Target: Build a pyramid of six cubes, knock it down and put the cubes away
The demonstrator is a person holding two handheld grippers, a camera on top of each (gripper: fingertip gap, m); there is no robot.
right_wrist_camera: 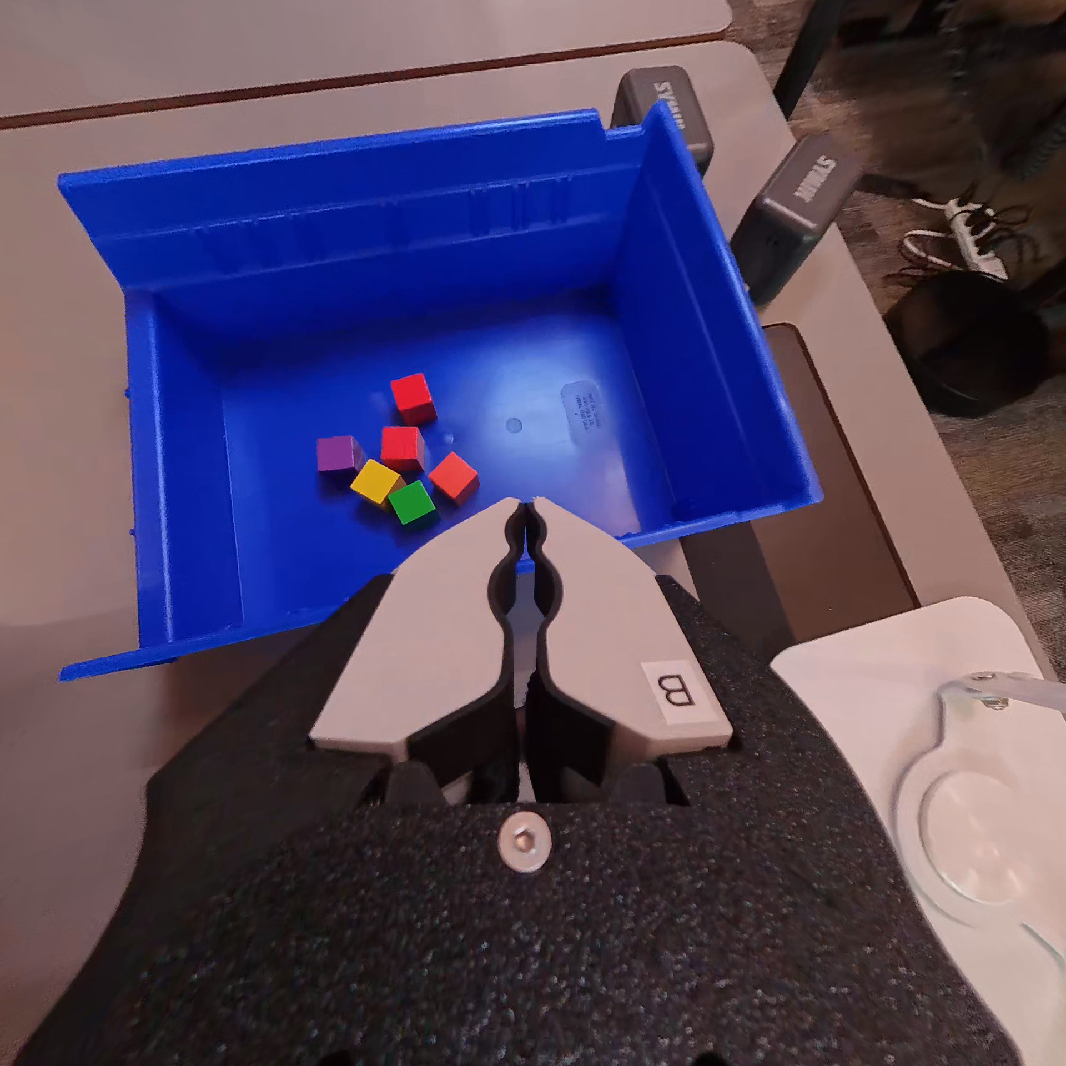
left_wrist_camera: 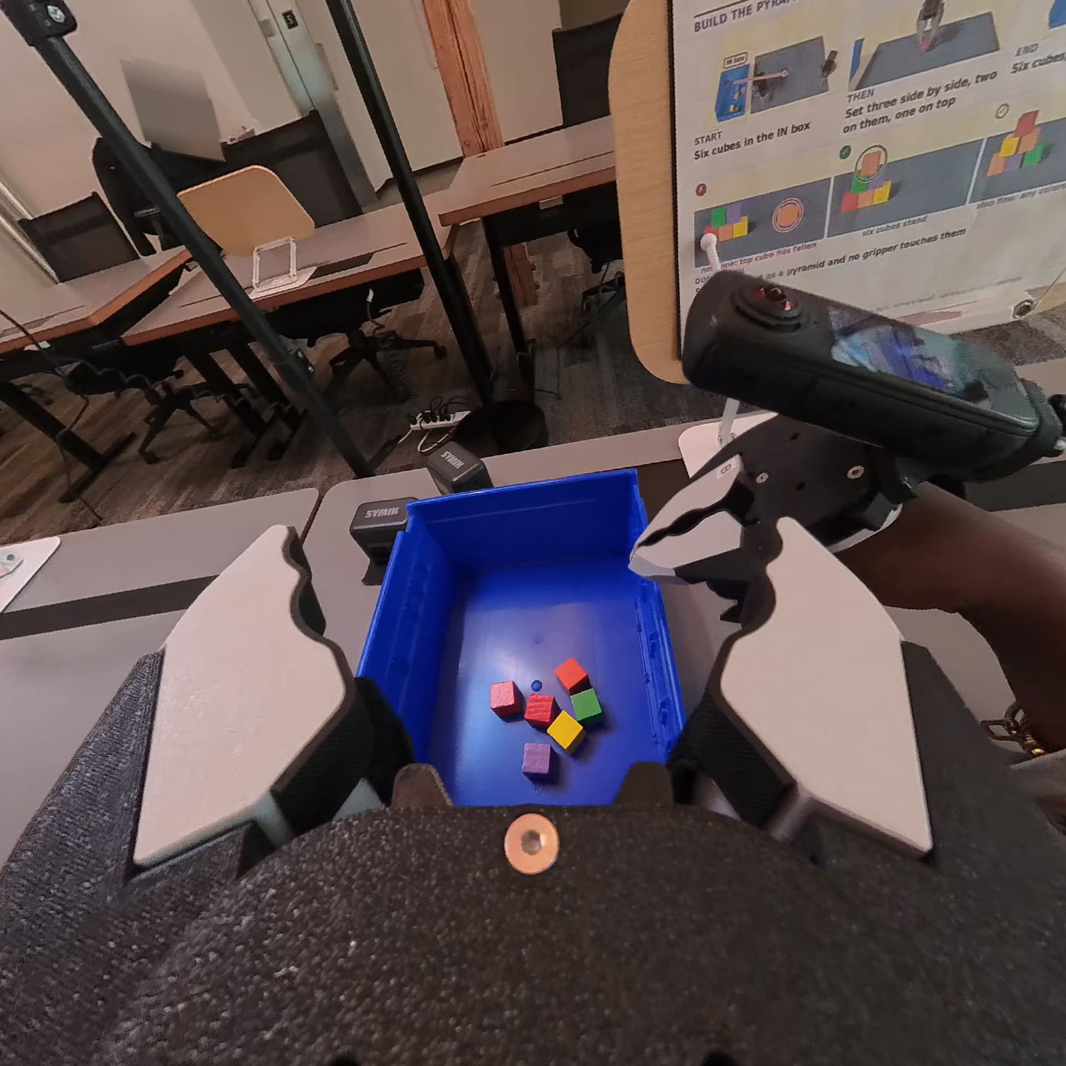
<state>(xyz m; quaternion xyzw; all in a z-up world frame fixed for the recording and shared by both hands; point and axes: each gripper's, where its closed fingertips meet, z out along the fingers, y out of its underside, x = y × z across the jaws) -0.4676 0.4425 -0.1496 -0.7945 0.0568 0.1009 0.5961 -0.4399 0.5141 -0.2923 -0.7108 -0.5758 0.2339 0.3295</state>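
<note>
Where weights (right_wrist_camera: 796, 213) flank bin (right_wrist_camera: 369, 190)

A poster (left_wrist_camera: 865, 144) with printed headings, captions and small pictures stood on the board behind the table. Two dark grey blocks (right_wrist_camera: 663, 109) (right_wrist_camera: 802, 196) beside the blue bin (right_wrist_camera: 375, 231) each carried a white brand word. A white sticker (right_wrist_camera: 678, 689) with one black letter sat on a finger of the right gripper (right_wrist_camera: 528, 502). A small moulded stamp (right_wrist_camera: 585, 404), too fine to read, was on the floor of the bin. A little dark sign (left_wrist_camera: 290, 20) was on a far door.
</note>
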